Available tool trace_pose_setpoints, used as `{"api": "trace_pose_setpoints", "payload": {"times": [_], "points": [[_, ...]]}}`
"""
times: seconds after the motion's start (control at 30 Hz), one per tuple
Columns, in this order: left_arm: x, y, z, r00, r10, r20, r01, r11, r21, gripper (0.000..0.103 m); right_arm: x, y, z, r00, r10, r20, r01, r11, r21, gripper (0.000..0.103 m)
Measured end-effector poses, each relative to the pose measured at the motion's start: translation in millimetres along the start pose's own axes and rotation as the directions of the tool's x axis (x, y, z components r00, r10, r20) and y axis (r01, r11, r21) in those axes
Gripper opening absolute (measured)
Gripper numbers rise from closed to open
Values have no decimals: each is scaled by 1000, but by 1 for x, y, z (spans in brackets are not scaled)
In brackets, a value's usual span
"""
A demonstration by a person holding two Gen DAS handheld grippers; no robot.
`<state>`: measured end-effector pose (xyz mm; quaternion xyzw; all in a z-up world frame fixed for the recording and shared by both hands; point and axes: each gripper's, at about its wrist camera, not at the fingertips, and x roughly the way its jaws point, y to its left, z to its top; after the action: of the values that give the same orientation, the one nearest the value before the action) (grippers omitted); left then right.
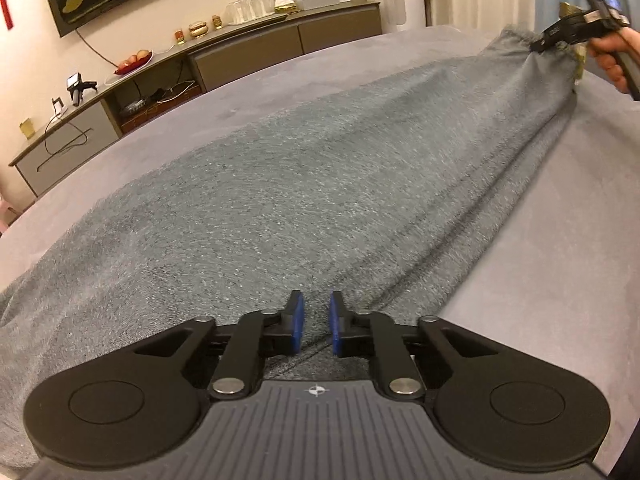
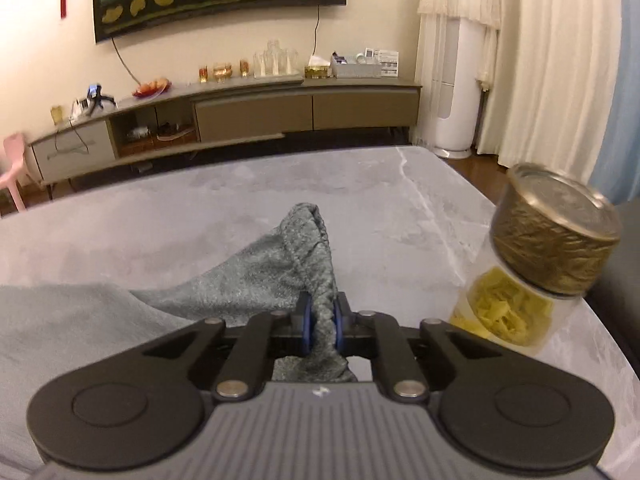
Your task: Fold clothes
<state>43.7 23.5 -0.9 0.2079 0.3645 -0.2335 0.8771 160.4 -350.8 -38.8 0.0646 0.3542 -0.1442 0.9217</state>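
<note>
A grey fuzzy garment (image 1: 288, 184) lies stretched along the grey table (image 1: 560, 240). My left gripper (image 1: 316, 326) hovers low over its near end, jaws a little apart with nothing between them. My right gripper (image 2: 320, 320) is shut on the garment's far cuff (image 2: 308, 248), bunching the cloth and lifting it off the table. In the left wrist view the right gripper (image 1: 538, 45) shows at the far right end of the garment, held by a hand.
A clear jar with a gold lid (image 2: 548, 256) stands on the table's right edge, close to my right gripper. A long low cabinet (image 2: 248, 112) with glasses and small items runs along the far wall. A white floor-standing unit (image 2: 456, 92) and curtains stand at right.
</note>
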Motion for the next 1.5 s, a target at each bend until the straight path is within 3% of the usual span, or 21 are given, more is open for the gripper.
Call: {"api": "trace_pose_setpoints", "payload": {"times": [0.1,0.2,0.3,0.33,0.4,0.43,0.5,0.6,0.67,0.73,0.8,0.93,1.07,1.17,1.23,1.33,1.4,1.5], "points": [[-4,-4,-2,1000,1,4,-1,1000,7,8,30,2,-6,997,-38,-74,37,999,-20,15],[-25,6,1,997,-44,60,48,997,-66,8,20,9,-3,993,-88,-73,87,996,-16,24],[-29,24,3,994,-53,98,70,982,-178,8,-33,33,2,989,-108,101,113,993,-46,38],[-28,31,4,993,-50,107,73,972,-221,8,-49,48,0,989,-56,138,67,995,-70,38],[-26,45,7,991,-42,124,79,948,-307,9,-58,85,-13,990,116,83,-105,986,-126,38],[-15,48,7,994,-34,101,67,938,-341,9,-55,107,-23,979,203,23,-198,968,-154,35],[1,48,6,997,-30,68,53,930,-363,9,-50,151,-41,925,366,-103,-380,905,-192,30],[11,37,2,999,-45,8,45,937,-347,9,-44,194,-63,903,380,-199,-426,848,-314,30],[10,27,-5,999,-37,-2,34,945,-324,9,-42,206,-73,898,352,-265,-432,821,-374,32],[7,17,-7,1000,-13,-2,12,957,-291,9,-52,205,-76,875,353,-330,-470,781,-410,31],[7,19,-6,999,-38,5,37,947,-320,10,-53,200,-67,873,376,-311,-475,802,-364,29],[18,36,1,1000,27,5,-24,940,-340,10,-29,207,-44,899,376,-223,-430,855,-291,30],[18,45,0,1000,25,-7,-26,933,-359,10,-6,205,-48,943,270,-196,-320,900,-295,31],[18,51,-1,1000,23,-16,-27,928,-372,10,2,188,-38,954,218,-206,-263,939,-223,30],[14,53,0,1000,19,4,-16,926,-377,10,-2,165,-35,959,220,-181,-249,956,-156,30],[11,46,10,1000,0,27,10,932,-362,10,-24,110,-36,977,181,-109,-185,982,-27,44],[14,36,20,999,-24,36,35,939,-343,10,-38,67,-40,992,101,-78,-95,993,73,45],[21,15,36,997,-64,44,74,953,-295,15,-43,19,-49,998,6,-55,5,981,193,60]]}}
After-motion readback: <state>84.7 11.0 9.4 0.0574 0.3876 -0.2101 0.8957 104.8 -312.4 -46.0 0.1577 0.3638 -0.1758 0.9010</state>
